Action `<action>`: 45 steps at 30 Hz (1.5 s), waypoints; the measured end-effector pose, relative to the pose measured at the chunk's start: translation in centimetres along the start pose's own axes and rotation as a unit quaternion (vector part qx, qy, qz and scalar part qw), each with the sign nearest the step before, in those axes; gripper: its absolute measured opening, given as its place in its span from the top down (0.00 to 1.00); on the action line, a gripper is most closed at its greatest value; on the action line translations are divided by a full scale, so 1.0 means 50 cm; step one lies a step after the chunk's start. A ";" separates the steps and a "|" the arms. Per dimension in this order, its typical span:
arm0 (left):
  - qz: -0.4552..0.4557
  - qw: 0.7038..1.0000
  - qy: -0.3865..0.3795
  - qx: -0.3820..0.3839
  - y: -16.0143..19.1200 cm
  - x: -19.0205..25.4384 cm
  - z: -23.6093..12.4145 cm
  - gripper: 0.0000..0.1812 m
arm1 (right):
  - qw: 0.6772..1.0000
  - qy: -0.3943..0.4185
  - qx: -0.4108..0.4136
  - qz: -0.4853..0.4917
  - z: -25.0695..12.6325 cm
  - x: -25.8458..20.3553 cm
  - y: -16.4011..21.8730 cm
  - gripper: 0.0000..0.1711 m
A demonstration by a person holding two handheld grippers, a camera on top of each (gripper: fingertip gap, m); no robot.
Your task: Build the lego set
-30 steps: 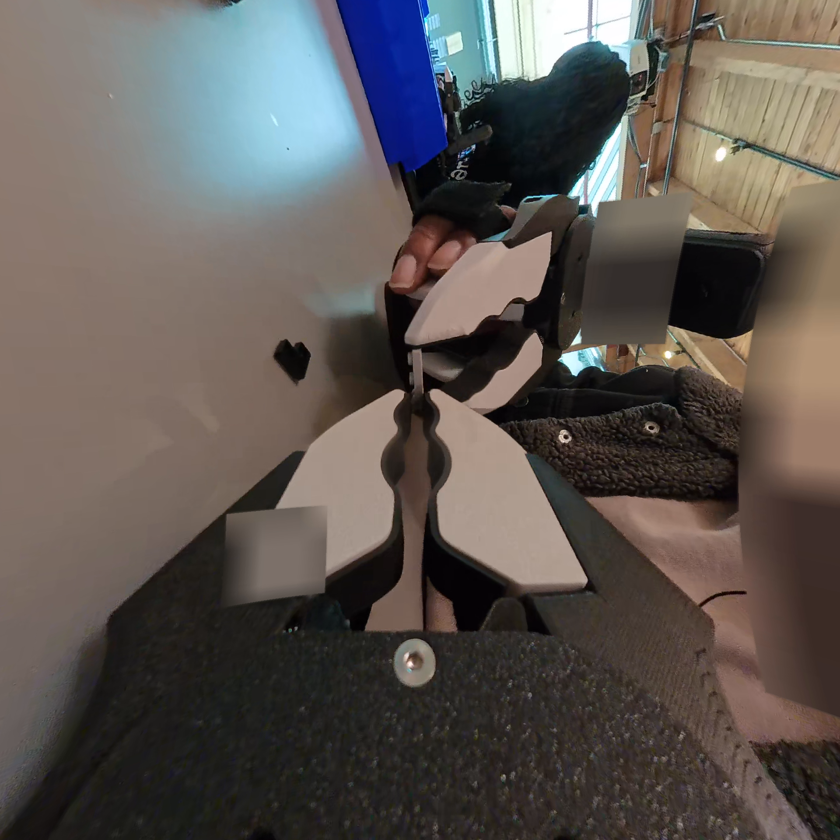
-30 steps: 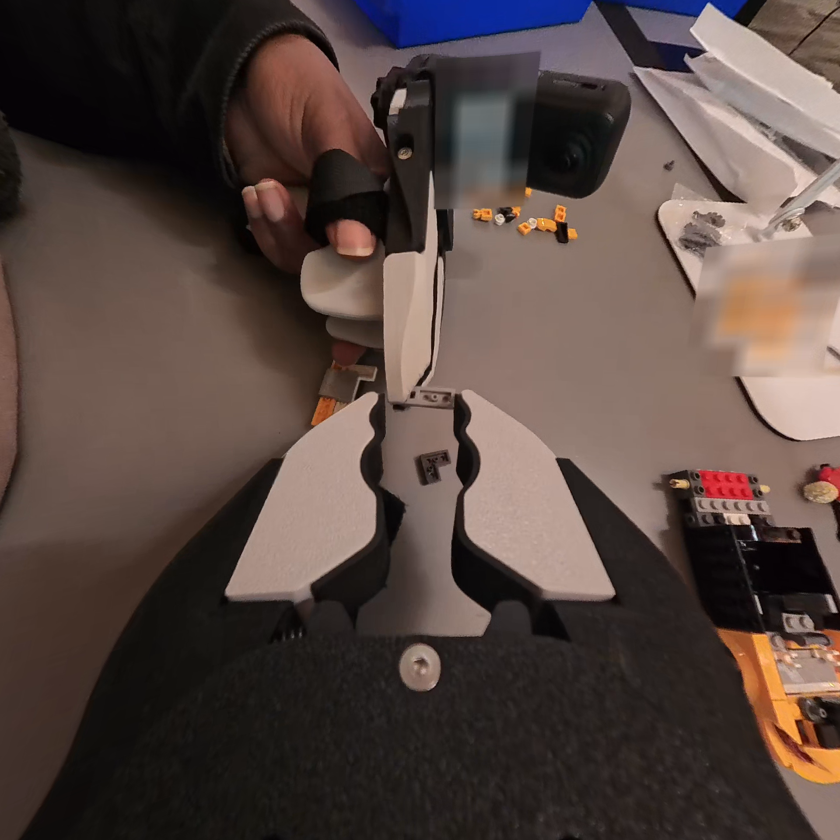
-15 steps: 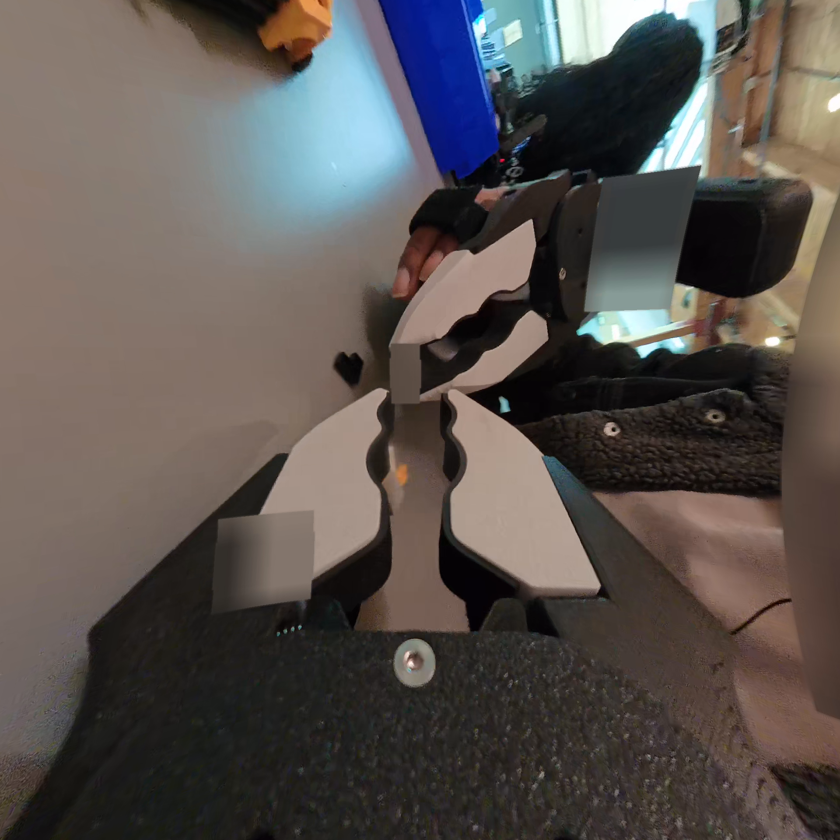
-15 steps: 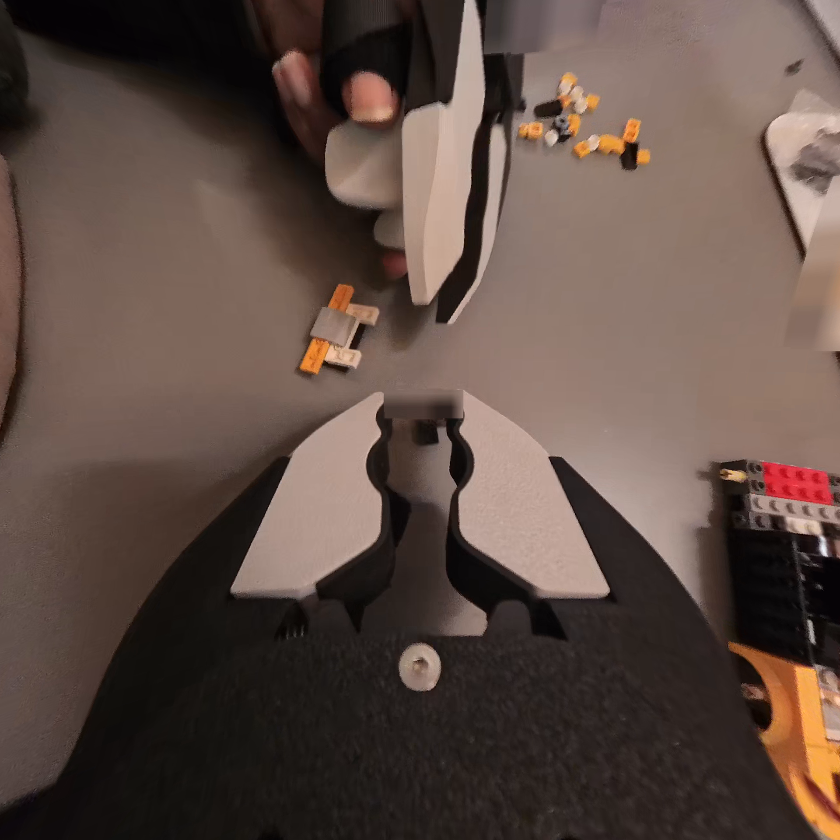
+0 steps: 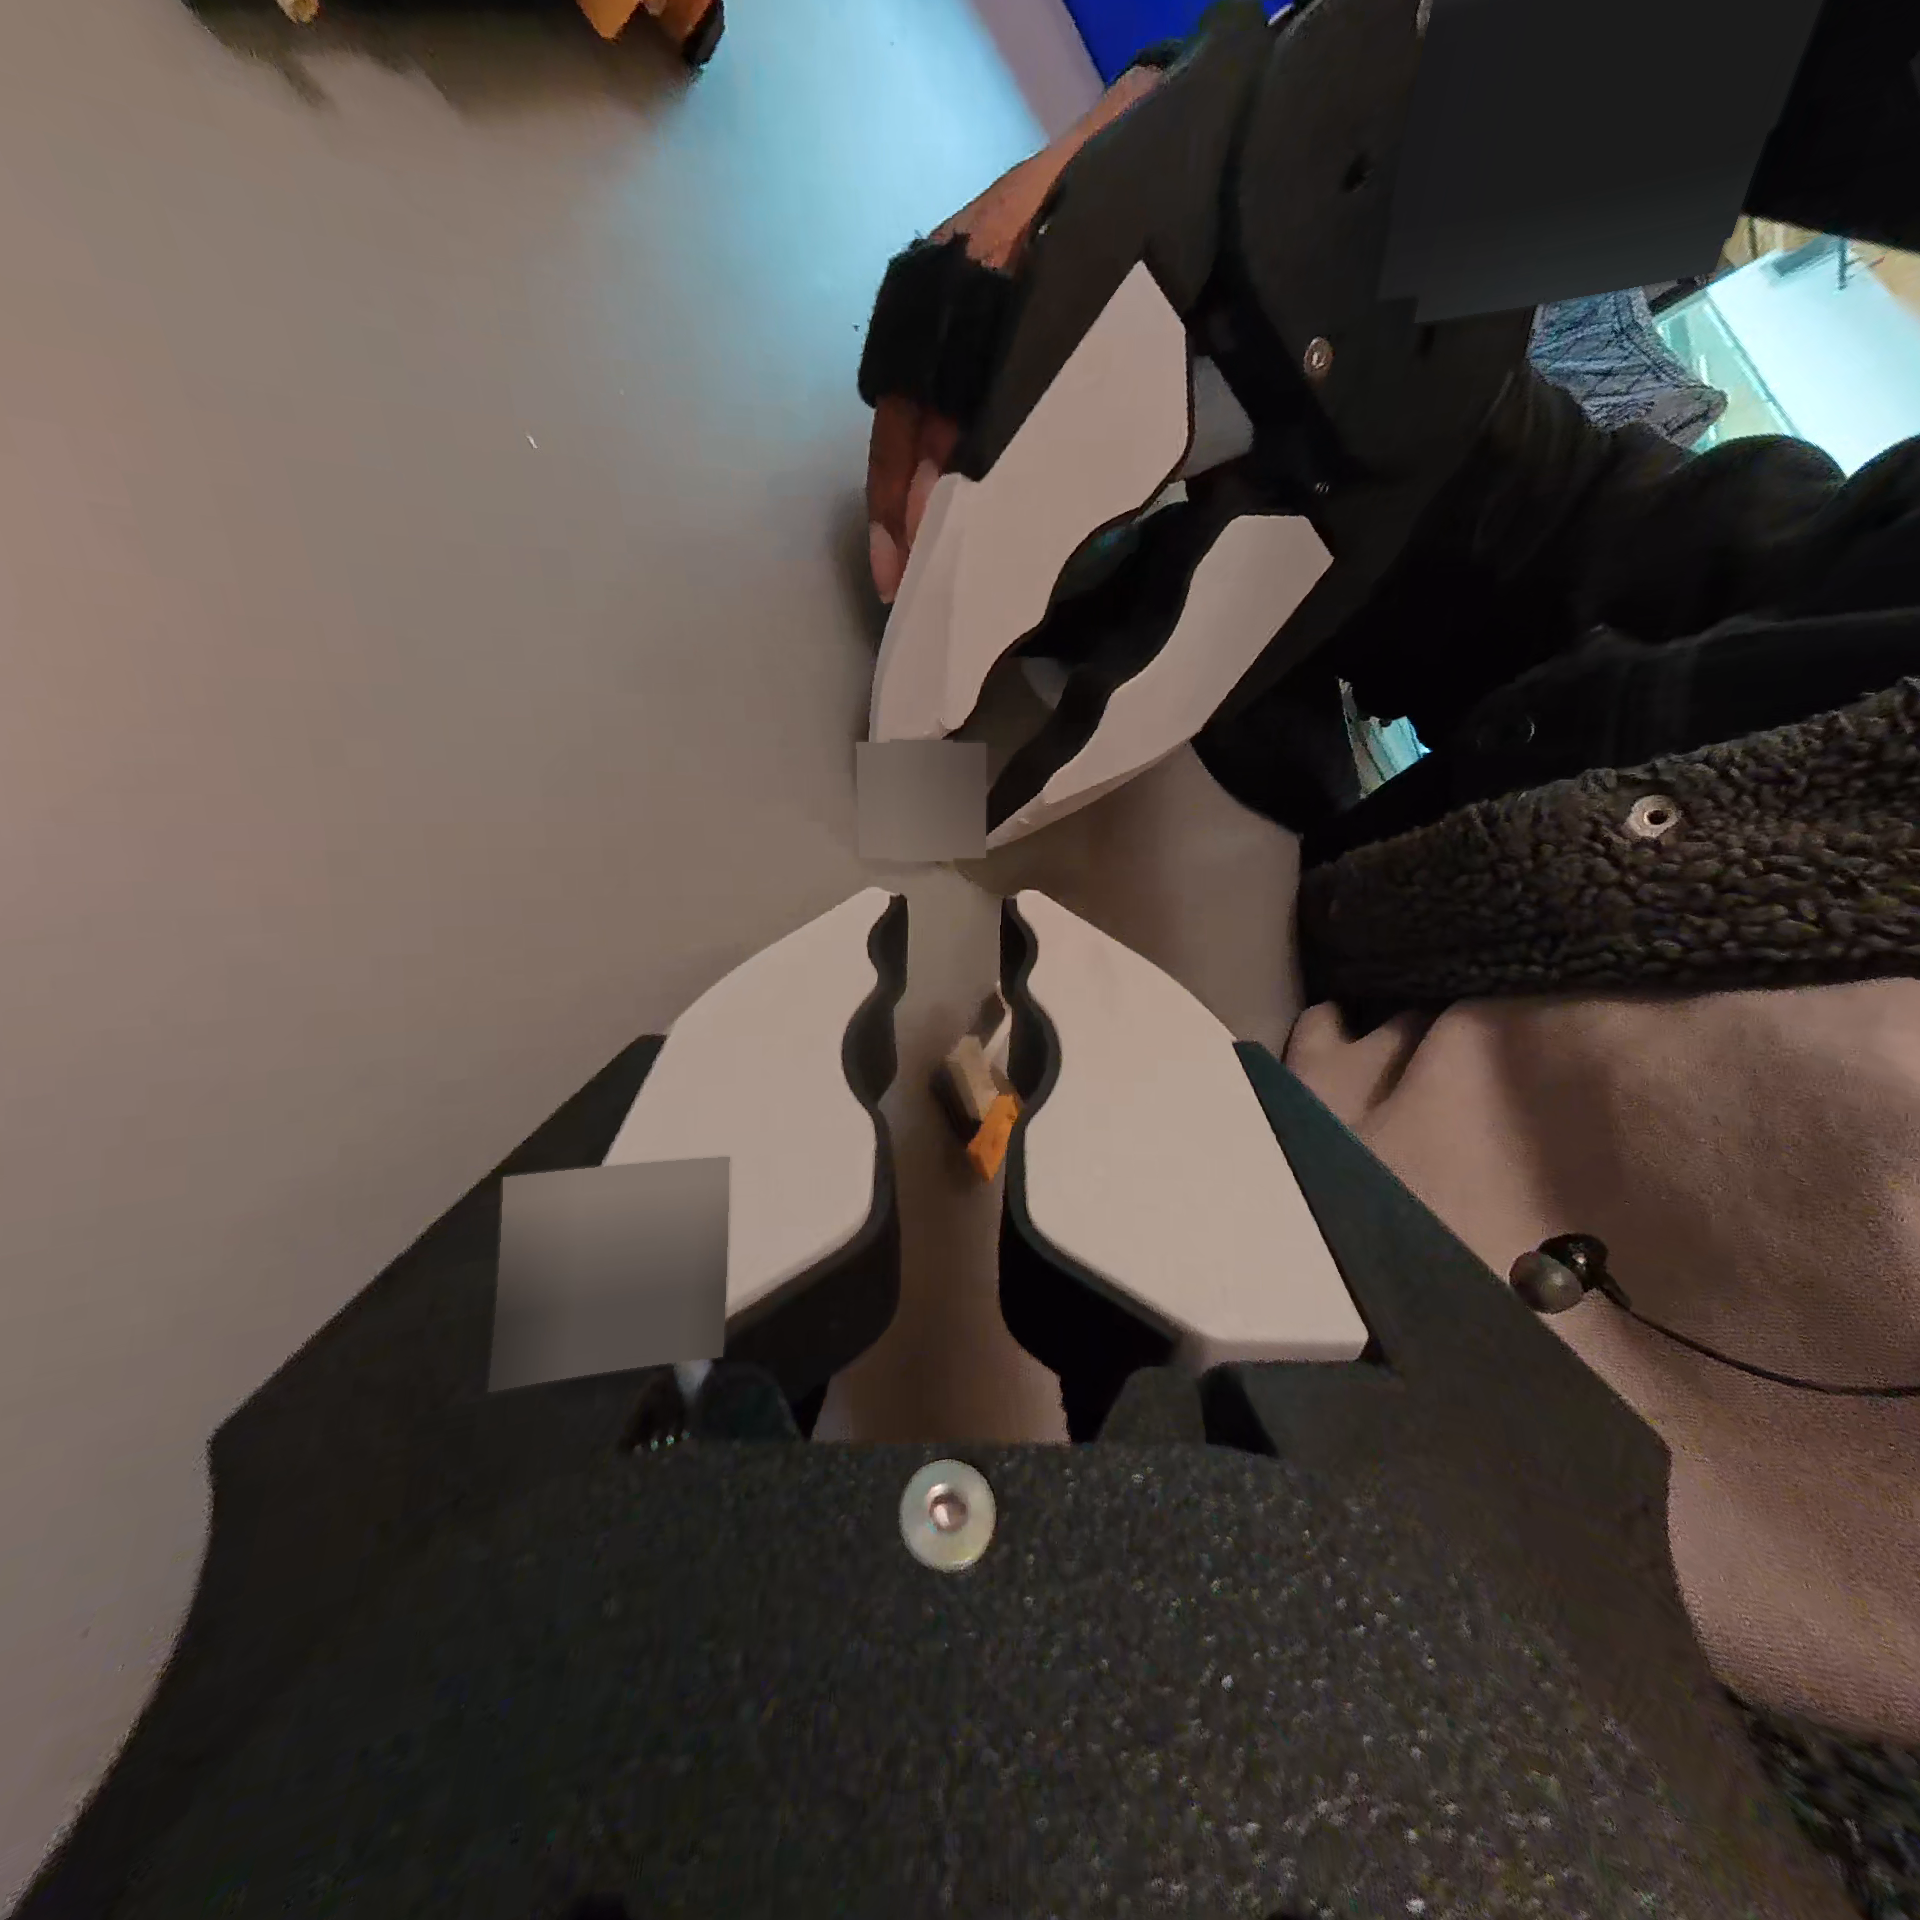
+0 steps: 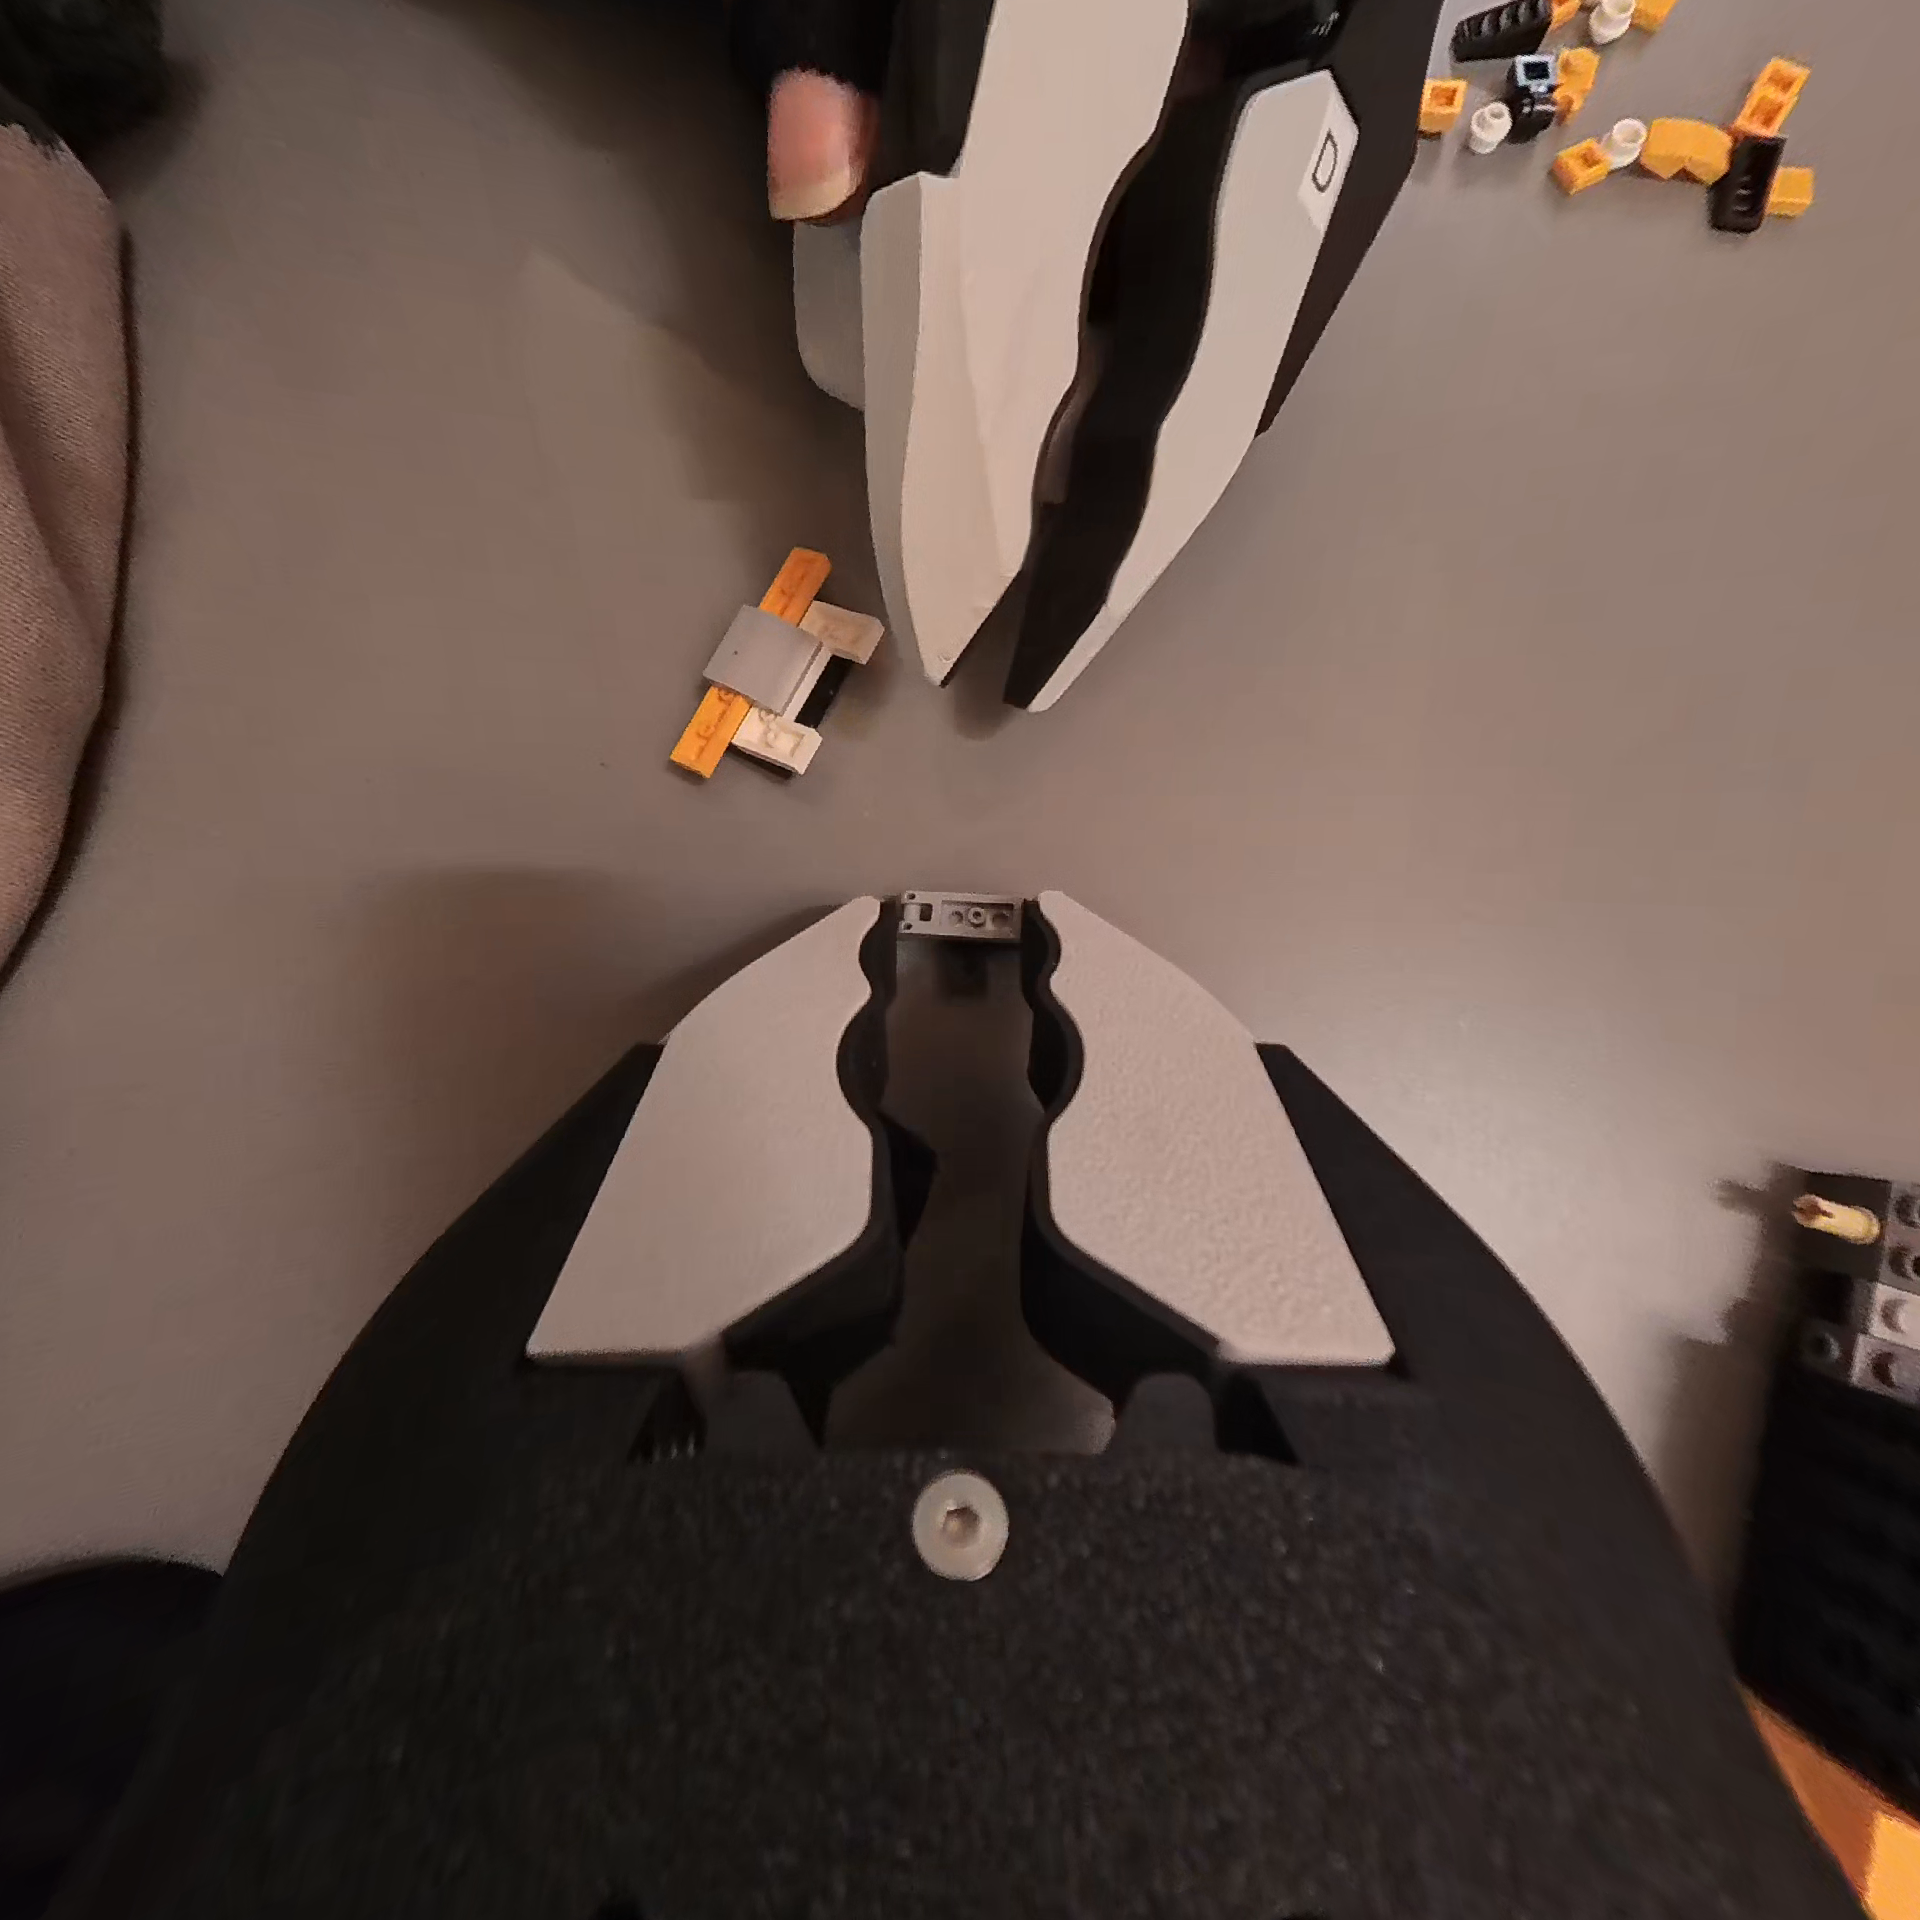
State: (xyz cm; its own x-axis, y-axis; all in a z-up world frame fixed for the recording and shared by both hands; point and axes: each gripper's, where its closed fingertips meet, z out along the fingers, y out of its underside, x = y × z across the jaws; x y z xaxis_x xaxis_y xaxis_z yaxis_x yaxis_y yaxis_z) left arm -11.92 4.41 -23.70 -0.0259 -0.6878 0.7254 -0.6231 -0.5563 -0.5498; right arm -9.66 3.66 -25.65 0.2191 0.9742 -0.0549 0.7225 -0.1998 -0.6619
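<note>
While our left claw [image 5: 951, 909] hangs over the grey table [image 5: 416, 623] with its jaws a narrow gap apart and nothing between them, the small orange, grey and white assembly [image 5: 980, 1091] lies on the table under the gap between its fingers, nearer the right one. From the right wrist view that assembly [image 6: 774, 665] lies just left of the left claw [image 6: 982, 691], its orange strip running diagonally from near left to far right, with the grey plate and white pieces set across it. Our right claw [image 6: 958, 904] pinches a small grey piece [image 6: 958, 918] at its fingertips, long axis crosswise from finger to finger, studs facing the camera. Beyond and to the right lie loose orange, white and black bricks [image 6: 1652, 135]. At the right edge sits the black and grey model [image 6: 1860, 1351], well apart from the claw.
</note>
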 end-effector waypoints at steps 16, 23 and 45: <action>-0.002 1.000 0.009 0.002 0.000 0.003 0.002 0.92 | 1.000 -0.006 0.000 -0.002 -0.007 0.007 0.001 0.84; -0.001 1.000 0.010 0.002 0.000 0.006 0.006 0.92 | 1.000 0.000 0.011 0.021 -0.018 0.014 -0.005 0.83; 0.006 1.000 0.018 0.002 0.007 0.017 0.006 0.91 | 0.971 -0.029 -0.029 0.236 -0.001 0.023 0.003 0.88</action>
State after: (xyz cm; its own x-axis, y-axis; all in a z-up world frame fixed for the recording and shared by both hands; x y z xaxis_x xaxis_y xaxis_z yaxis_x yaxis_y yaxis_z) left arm -11.95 3.47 -23.39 -0.0615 -0.6777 0.7327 -0.6189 -0.5500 -0.5607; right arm -9.28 4.74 -25.79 0.4986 0.7769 -0.3845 0.5870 -0.6290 -0.5097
